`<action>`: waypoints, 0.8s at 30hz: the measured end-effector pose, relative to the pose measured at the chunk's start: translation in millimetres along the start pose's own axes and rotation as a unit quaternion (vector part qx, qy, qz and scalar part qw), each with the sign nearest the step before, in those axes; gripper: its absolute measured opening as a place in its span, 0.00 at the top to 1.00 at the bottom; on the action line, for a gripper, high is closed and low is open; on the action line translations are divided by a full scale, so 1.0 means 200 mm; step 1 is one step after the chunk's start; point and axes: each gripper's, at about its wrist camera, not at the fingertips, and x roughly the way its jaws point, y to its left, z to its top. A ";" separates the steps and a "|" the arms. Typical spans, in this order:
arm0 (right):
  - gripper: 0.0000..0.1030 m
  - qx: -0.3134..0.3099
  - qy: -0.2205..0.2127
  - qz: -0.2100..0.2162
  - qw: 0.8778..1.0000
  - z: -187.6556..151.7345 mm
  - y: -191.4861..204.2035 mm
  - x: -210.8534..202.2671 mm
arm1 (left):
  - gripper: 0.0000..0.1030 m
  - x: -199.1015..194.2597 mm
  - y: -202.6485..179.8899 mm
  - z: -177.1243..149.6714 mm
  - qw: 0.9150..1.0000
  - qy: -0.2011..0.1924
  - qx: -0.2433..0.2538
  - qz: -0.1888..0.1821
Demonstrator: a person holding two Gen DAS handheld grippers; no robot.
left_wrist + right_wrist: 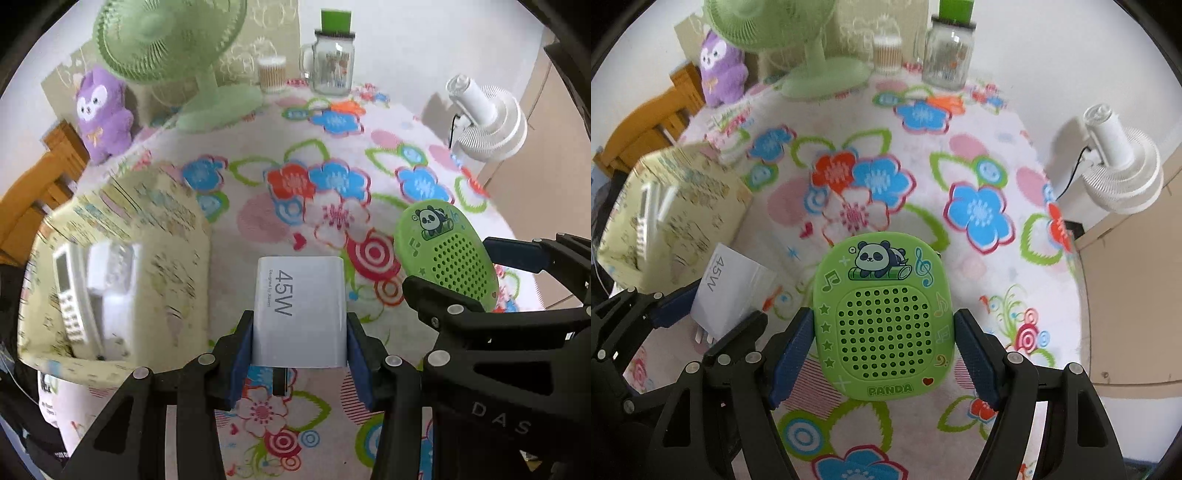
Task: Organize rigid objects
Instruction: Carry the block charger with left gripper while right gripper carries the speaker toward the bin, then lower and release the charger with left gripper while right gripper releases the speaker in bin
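Note:
A white 45W charger point(299, 295) is clamped between the blue pads of my left gripper point(299, 332), which is shut on it, its prongs pointing down toward the floral cloth. My right gripper point(884, 343) is shut on a green panda speaker point(882, 295), with a pad pressing each side. The speaker point(439, 240) and right gripper point(465, 271) also show at the right of the left wrist view. In the right wrist view, the charger point(727, 291) and left gripper point(714, 310) sit at lower left. A pale yellow patterned box point(147, 229) at left holds a white remote point(70, 291).
The table wears a floral cloth point(332, 155). Along its far edge stand a green fan point(166, 40), a purple plush point(101, 110), a cotton swab tub point(272, 74) and a glass jar mug point(332, 62). A white fan point(487, 122) is at right, a wooden chair point(37, 184) at left.

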 end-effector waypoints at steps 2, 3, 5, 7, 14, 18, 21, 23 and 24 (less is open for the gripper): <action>0.24 0.002 -0.011 -0.001 1.000 0.02 0.02 -0.06 | 0.54 -0.07 0.03 0.02 1.000 -0.012 0.003 0.001; 0.24 0.001 -0.017 -0.002 1.000 0.03 0.04 -0.09 | 0.53 -0.09 0.04 0.03 1.000 -0.017 0.004 0.001; 0.24 0.001 -0.028 -0.005 1.000 0.05 0.08 -0.16 | 0.54 -0.14 0.08 0.04 1.000 -0.024 0.004 0.000; 0.24 -0.001 -0.036 -0.008 0.999 0.07 0.12 -0.20 | 0.53 -0.19 0.12 0.05 1.000 -0.029 0.004 -0.002; 0.24 -0.008 -0.059 -0.009 0.998 0.15 0.31 -0.32 | 0.53 -0.30 0.30 0.07 0.999 -0.046 -0.012 -0.001; 0.24 -0.013 -0.066 0.005 0.998 0.20 0.44 -0.34 | 0.53 -0.32 0.45 0.07 0.998 -0.052 -0.028 0.007; 0.24 -0.018 -0.065 0.017 0.998 0.24 0.55 -0.32 | 0.53 -0.31 0.55 0.07 0.998 -0.053 -0.035 0.018; 0.24 -0.025 -0.065 0.023 0.997 0.26 0.61 -0.30 | 0.53 -0.29 0.61 0.07 0.998 -0.049 -0.040 0.022; 0.24 -0.030 -0.064 0.026 0.997 0.28 0.65 -0.29 | 0.53 -0.28 0.65 0.07 0.998 -0.045 -0.046 0.024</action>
